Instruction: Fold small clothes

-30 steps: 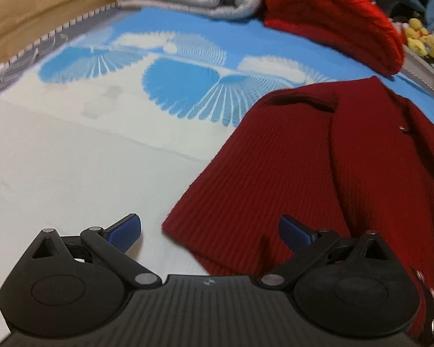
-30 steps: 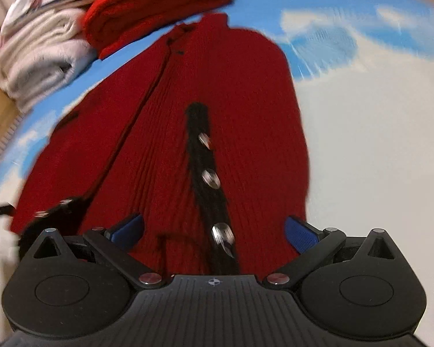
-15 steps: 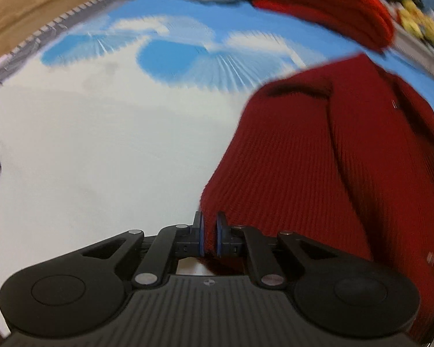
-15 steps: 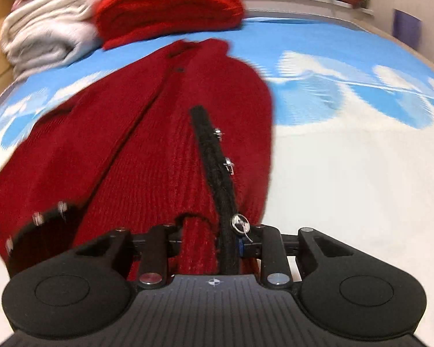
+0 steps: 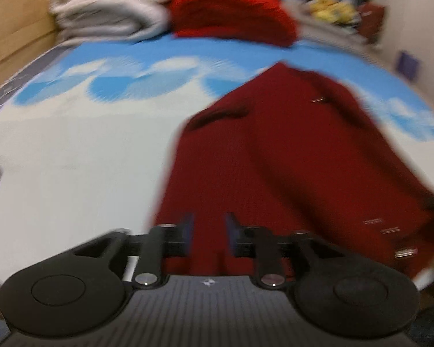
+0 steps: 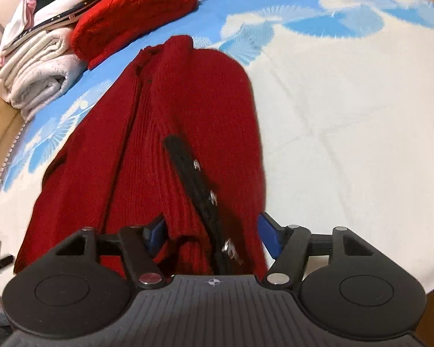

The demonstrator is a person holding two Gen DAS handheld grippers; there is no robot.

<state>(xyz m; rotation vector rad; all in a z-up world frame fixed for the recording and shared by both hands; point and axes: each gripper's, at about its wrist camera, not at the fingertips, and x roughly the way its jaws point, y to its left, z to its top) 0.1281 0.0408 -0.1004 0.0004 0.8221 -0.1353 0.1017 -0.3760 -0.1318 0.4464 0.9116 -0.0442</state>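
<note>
A dark red knit cardigan [image 5: 289, 159] lies lengthwise on the blue-and-white bed sheet [image 5: 72, 150], collar at the far end. My left gripper [image 5: 209, 228] is at its near left hem. Its jaws are opening, and red cloth sits in the narrow gap between the blue pads. In the right wrist view the cardigan [image 6: 188, 115] shows its black button band [image 6: 199, 185] with silver buttons. My right gripper [image 6: 211, 231] is at the near hem. Its jaws are opening wide around bunched fabric and the band's end. The left wrist view is blurred.
At the head of the bed lie a folded bright red knit [image 6: 133, 8] and stacked white blankets [image 6: 37, 78], with more folded clothes on top. A wooden frame [image 5: 11, 29] runs along the left. Yellow soft toys [image 5: 332, 8] sit far back. Bare sheet [image 6: 347, 130] spreads to the right.
Both grippers were wide open a second ago and closed on the cardigan's near hem half a second ago. Now their jaws have parted again. Both views have drawn back and risen.
</note>
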